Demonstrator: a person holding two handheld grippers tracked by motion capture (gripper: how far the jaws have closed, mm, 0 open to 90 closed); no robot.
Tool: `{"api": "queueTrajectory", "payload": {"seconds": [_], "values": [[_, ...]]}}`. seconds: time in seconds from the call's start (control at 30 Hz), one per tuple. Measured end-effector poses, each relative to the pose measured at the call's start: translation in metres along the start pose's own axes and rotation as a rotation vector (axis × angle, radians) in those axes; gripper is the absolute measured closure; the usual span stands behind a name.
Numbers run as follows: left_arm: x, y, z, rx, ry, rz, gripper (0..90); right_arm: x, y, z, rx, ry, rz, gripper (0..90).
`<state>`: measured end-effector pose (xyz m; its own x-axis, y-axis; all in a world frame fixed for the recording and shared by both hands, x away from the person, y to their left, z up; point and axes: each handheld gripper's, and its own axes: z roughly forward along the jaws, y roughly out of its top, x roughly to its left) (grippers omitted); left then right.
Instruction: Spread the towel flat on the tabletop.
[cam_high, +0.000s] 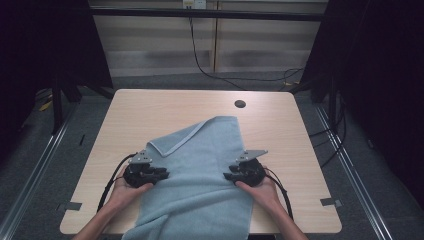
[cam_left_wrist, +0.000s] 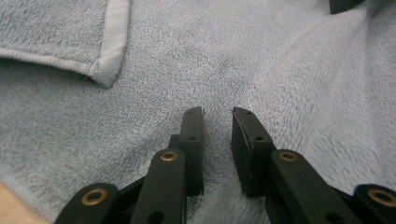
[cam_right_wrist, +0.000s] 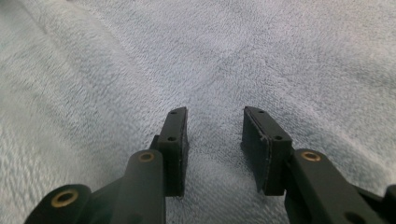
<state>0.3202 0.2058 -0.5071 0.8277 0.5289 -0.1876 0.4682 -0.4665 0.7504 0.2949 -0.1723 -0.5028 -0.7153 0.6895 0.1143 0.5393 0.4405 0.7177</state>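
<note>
On the light wooden table (cam_high: 150, 107), a pale blue terry towel (cam_high: 205, 170) lies spread, near edge hanging off the front, one corner folded over. Left gripper (cam_high: 162, 174) and right gripper (cam_high: 227, 176) rest on its side edges, jaws apart, nothing clamped.

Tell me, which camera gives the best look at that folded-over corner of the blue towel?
The left gripper view: the folded corner sits close up, its pale hem and stitched tip sharp. The high view shows the same folded corner small, but tells where it lies on the towel, near the left gripper. The right gripper view gives plain towel pile.
</note>
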Motion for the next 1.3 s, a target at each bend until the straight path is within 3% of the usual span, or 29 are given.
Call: {"api": "queueTrajectory", "payload": {"seconds": [0.03,0.1,0.33,0.43,0.5,0.63,0.7,0.77,0.83,1.0,1.07,1.13,1.2,1.3], "values": [[-0.003,-0.002,-0.001,-0.002,-0.029,-0.011,73.5,0.002,-0.004,-0.004,-0.003,0.017,0.003,60.7],[-0.012,-0.005,-0.002,0.001,-0.044,0.012,73.5,0.008,-0.015,-0.014,-0.014,0.025,0.022,60.4],[-0.052,-0.019,-0.013,0.043,-0.121,0.039,73.5,0.038,-0.045,-0.045,0.013,0.062,0.01,60.6],[-0.059,-0.02,-0.019,0.062,-0.131,0.083,71.1,0.047,-0.054,-0.054,0.018,0.081,0.006,60.3],[-0.053,-0.013,-0.02,0.029,-0.123,0.084,69.6,0.047,-0.053,-0.054,0.023,0.087,-0.001,57.9],[-0.03,0.009,-0.02,-0.045,-0.027,0.08,69.0,0.039,-0.04,-0.049,-0.022,0.073,0.007,57.0],[-0.017,0.017,-0.014,-0.038,-0.028,0.059,67.7,0.034,-0.034,-0.046,-0.03,0.06,0.008,56.7],[-0.009,0.021,-0.003,-0.002,-0.006,0.069,66.5,0.028,-0.029,-0.042,-0.039,0.065,0.02,56.5],[-0.003,0.019,0.007,0.031,-0.015,0.054,63.5,0.023,-0.025,-0.039,-0.041,0.062,0.028,56.1],[-0.008,0.016,0.012,0.047,-0.012,0.089,55.7,0.017,-0.024,-0.033,-0.038,0.052,0.034,55.2],[-0.011,0.016,0.011,0.055,0.03,0.118,60.0,0.018,-0.027,-0.033,-0.029,0.049,0.031,55.0],[-0.009,0.017,0.01,0.054,0.045,0.116,73.8,0.018,-0.028,-0.032,-0.015,0.049,0.026,54.7],[-0.003,0.018,0.008,0.037,0.021,0.088,80.4,0.018,-0.03,-0.031,-0.009,0.046,0.031,54.2],[0.009,0.024,-0.002,-0.02,0.004,0.032,82.3,0.017,-0.03,-0.03,-0.01,0.05,0.028,54.2]]}}
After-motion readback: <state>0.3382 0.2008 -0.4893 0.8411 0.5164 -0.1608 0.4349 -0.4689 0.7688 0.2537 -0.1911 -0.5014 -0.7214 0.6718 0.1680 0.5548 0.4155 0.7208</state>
